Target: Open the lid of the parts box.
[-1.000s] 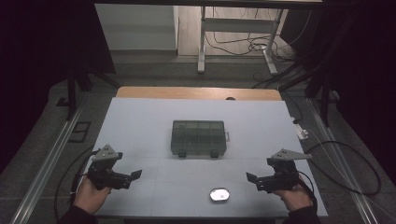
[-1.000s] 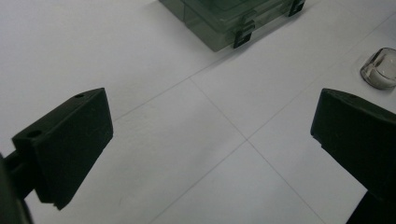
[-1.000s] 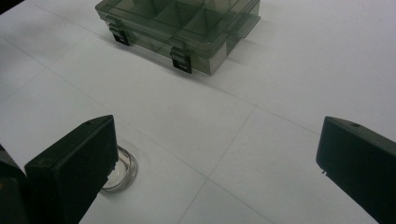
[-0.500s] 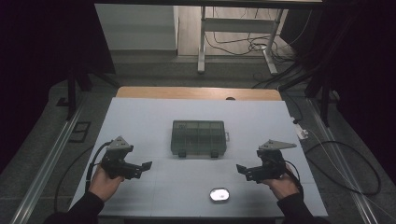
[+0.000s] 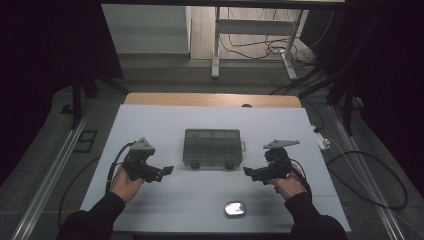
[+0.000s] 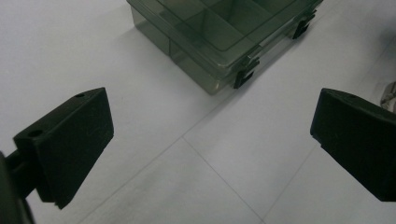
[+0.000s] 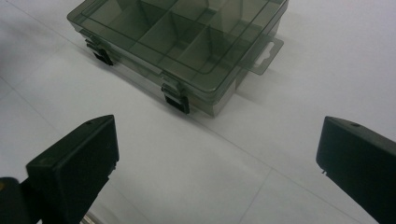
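High view: I've got the left gripper [image 5: 164, 171] and right gripper [image 5: 250, 172] low over the table [image 5: 150, 125], one each side of the box's near edge, jaws spread wide, nothing held. Btwn them, a bit farther out, sits the smoky clear box [image 5: 213, 147], lid shut, two black latches [image 7: 176, 101] facing me, dividers visible thru the lid, hang tab [image 7: 264, 55] on its right end. No brand or writing legible anywhere. Small shiny object [image 5: 235, 209] lies near the table's front edge, well apart from both grippers.
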A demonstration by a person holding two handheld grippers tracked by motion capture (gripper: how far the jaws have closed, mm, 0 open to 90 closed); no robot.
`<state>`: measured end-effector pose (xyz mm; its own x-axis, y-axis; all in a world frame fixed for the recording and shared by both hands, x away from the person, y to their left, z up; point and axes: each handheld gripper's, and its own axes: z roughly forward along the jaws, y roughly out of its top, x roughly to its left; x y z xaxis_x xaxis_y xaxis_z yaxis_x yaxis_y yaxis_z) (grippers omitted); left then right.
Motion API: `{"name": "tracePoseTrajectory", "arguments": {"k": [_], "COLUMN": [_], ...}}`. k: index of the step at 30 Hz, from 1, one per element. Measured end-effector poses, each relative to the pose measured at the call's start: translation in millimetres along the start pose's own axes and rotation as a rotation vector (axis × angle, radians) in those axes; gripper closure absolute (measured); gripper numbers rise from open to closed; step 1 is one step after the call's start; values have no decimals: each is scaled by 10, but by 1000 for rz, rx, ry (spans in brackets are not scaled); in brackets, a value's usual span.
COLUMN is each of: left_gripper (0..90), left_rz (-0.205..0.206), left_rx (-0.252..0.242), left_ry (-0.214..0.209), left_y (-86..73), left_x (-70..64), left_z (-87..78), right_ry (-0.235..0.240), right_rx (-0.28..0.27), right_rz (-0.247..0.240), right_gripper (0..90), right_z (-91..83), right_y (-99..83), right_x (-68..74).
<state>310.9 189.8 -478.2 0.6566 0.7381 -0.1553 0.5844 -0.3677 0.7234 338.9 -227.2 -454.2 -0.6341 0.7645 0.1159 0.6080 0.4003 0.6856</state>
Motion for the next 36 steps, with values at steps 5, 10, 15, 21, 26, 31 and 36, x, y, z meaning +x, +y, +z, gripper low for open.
{"name": "tracePoseTrajectory", "arguments": {"k": [5, 10, 15, 21, 26, 31, 36], "left_gripper": [0, 0, 0, 0, 0, 0, 0], "left_rz": [5, 8, -12, 6, 30, 31, 26], "left_rx": [-7, 5, -7, -4, -20, -23, -23], "left_ry": [-5, -3, -8, -12, -28, -18, -16], "left_y": [73, 181, 250, 313, 297, 262, 236], "left_x": [19, 32, 70, 60, 33, 35, 36], "left_z": [86, 205, 277, 409, 500, 543, 581], "right_ry": [3, -9, -12, -3, -7, -2, -3], "right_rx": [22, 35, 50, 89, 113, 125, 144], "right_rz": [-21, -33, -27, -57, -87, -112, -125], "right_gripper": [0, 0, 0, 0, 47, 197, 421], "right_z": [69, 149, 201, 326, 414, 461, 515], "right_y": [29, 77, 134, 194, 170, 108, 51], "right_x": [-4, -14, -22, 12, 31, 28, -4]}}
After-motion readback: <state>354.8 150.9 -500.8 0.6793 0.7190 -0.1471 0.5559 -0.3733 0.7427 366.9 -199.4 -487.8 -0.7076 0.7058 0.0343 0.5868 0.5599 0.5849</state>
